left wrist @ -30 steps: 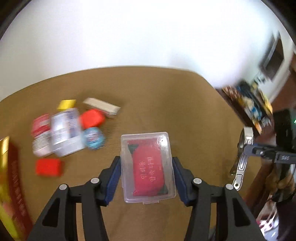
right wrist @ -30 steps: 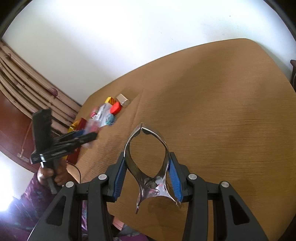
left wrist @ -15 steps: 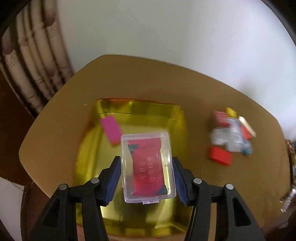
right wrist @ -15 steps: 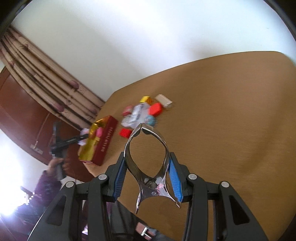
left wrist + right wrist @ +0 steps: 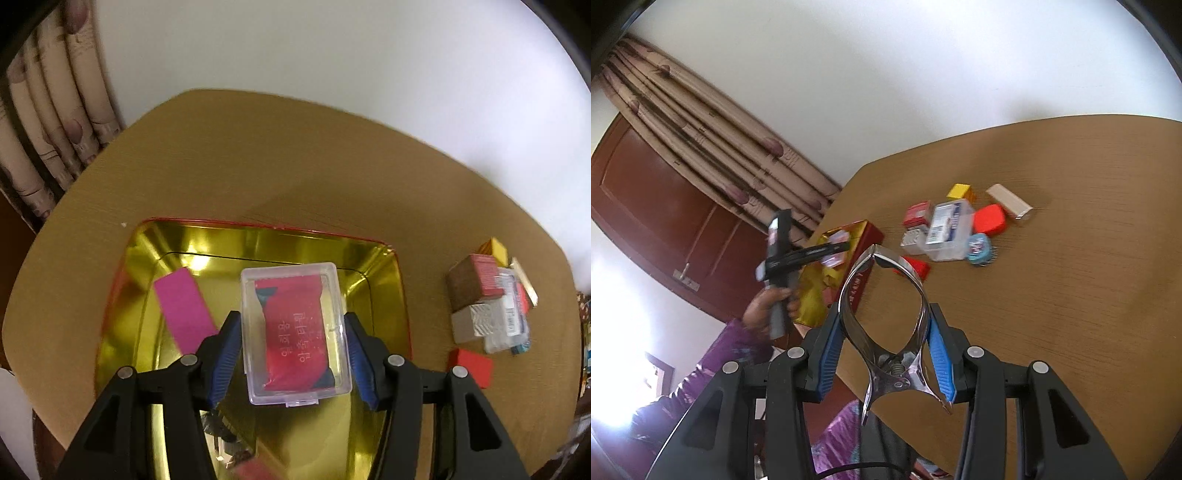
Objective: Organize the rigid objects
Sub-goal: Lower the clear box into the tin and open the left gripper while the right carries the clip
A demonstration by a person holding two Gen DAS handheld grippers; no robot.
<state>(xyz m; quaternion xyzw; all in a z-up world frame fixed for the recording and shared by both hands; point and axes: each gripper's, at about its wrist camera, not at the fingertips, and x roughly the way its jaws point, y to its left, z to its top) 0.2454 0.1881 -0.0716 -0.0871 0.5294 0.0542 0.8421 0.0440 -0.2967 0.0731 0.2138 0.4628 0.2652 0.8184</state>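
Over by the curtain [image 5: 55, 122] on the left side of the room, a brown door [image 5: 665, 221] shows behind it, and the person's hand [image 5: 768, 306], in a purple patterned sleeve [image 5: 713, 362], grips the handle of the left gripper [image 5: 293, 354]. That claw holds a clear plastic case [image 5: 293, 332] with a red packet inside, its blue pads pressed to the case's two long sides, directly above the gold tray [image 5: 373, 266] with the red rim. Inside the tray a magenta block [image 5: 184, 310] lies flat just left of the claw, close to its left finger; whether the case touches the tray floor I cannot tell. Right of the tray, on the bare wooden table [image 5: 258, 158], sits the loose cluster: a red block [image 5: 471, 367] nearest the tray, then a brown-and-red box [image 5: 472, 284], a white patterned box [image 5: 469, 323], a clear lidded box with a printed label [image 5: 949, 229], a yellow cube [image 5: 960, 192], an orange-red piece [image 5: 990, 219], a round blue item [image 5: 979, 249] and a beige bar [image 5: 1008, 203], all touching or nearly so. Farther right the right gripper [image 5: 884, 365] is clamped narrow on a shiny metal clip [image 5: 886, 332], held up off the table; the clip's looped end hides part of the tray and the red block from that side.
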